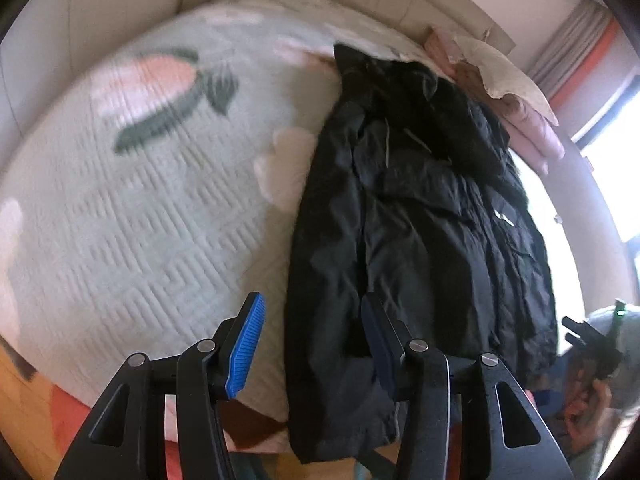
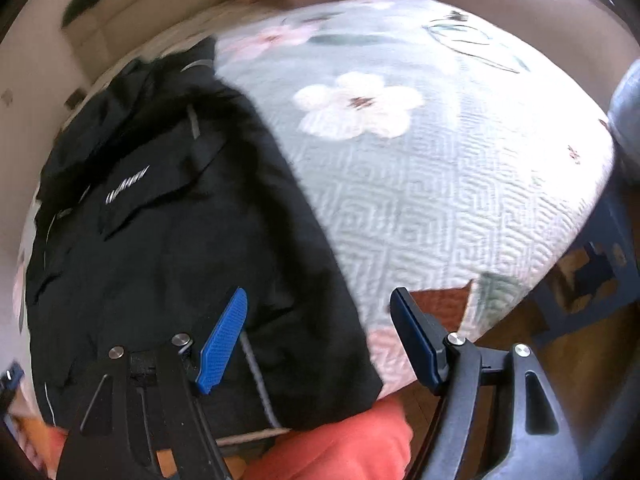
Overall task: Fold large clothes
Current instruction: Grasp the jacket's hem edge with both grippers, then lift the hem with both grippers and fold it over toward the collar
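Note:
A large black jacket (image 1: 420,216) lies lengthwise on a bed, its hem hanging over the near edge. In the left wrist view my left gripper (image 1: 312,344) hovers open above the jacket's lower left edge, with nothing between its blue pads. In the right wrist view the same jacket (image 2: 168,232) fills the left half. My right gripper (image 2: 316,336) stands open over the jacket's lower right corner, its jaws wide apart and holding nothing. The other gripper (image 1: 592,344) and a hand show at the far right of the left wrist view.
A pale green quilted bedspread (image 2: 420,200) with flower prints covers the bed. Folded pink and cream bedding (image 1: 516,92) is stacked at the bed's far end. An orange garment (image 2: 340,444) sits below the jacket's hem. The wooden floor (image 2: 520,336) and a bright window (image 1: 616,176) lie to the right.

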Motion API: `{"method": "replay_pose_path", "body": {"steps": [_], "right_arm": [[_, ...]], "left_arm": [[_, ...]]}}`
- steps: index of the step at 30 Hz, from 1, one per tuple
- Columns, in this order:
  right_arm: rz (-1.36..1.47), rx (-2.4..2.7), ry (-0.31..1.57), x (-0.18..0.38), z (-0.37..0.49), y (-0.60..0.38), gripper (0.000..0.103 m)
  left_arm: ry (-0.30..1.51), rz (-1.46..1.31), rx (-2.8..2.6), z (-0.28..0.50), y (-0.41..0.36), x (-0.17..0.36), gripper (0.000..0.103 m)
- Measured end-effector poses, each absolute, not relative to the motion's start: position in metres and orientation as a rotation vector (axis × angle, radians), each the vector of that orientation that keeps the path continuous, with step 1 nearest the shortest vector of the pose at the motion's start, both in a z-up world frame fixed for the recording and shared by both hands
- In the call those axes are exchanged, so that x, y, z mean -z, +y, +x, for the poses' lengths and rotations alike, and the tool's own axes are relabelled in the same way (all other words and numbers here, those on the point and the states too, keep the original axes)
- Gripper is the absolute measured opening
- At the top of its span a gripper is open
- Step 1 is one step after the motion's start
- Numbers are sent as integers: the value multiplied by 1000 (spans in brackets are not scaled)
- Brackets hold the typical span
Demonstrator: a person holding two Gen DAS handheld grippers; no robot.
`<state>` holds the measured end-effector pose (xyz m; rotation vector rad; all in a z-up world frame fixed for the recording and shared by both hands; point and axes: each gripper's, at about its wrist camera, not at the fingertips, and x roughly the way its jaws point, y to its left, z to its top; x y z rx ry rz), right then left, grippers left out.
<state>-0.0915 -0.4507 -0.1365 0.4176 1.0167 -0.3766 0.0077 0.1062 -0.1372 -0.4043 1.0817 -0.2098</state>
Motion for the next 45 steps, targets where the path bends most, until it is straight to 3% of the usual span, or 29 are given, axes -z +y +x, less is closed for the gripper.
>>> {"method": "replay_pose_path", "body": {"steps": [5, 13, 15, 16, 17, 19, 20, 22, 23, 25, 30, 33, 38, 39, 40, 41, 45], "right_arm": [[382, 371, 1024, 141, -86, -456, 77], [428, 296, 1075, 166, -70, -459, 72], [452, 267, 1101, 171, -68, -460, 72], [458, 258, 1107, 173, -69, -459, 72], [461, 250, 1112, 174, -70, -458, 72], [457, 231, 1124, 173, -73, -457, 64], [445, 214, 1134, 172, -75, -454, 54], [409, 194, 1135, 168, -80, -449, 49], [393, 176, 1139, 166, -81, -445, 39], [372, 146, 1146, 159, -85, -438, 35], [323, 132, 1199, 162, -88, -433, 35], [343, 146, 1243, 177, -91, -440, 44], [337, 107, 1249, 175, -105, -436, 48], [310, 91, 1253, 172, -108, -430, 44], [290, 85, 1250, 169, -107, -425, 32], [275, 68, 1236, 161, -109, -419, 27], [302, -8, 1145, 129, -118, -410, 23]], "left_arm": [[1188, -449, 274, 12, 101, 169, 52], [1185, -484, 298, 15, 99, 178, 51], [1180, -463, 317, 13, 95, 175, 46], [1181, -464, 347, 13, 94, 174, 33], [1182, -484, 387, 12, 91, 172, 27], [1179, -502, 415, 11, 89, 167, 27], [1180, -494, 422, 11, 88, 164, 27], [1183, -483, 446, 9, 86, 160, 27], [1187, -485, 472, 6, 84, 157, 27], [1187, -483, 496, 1, 81, 153, 27], [1194, -526, 491, -1, 88, 160, 27], [1255, -488, 423, 2, 88, 176, 28], [1270, -500, 436, -1, 82, 180, 33], [1267, -493, 439, -1, 79, 179, 33], [1254, -486, 447, -1, 75, 177, 30], [1240, -480, 456, -1, 70, 172, 14], [1121, -526, 530, -3, 72, 134, 12]]}}
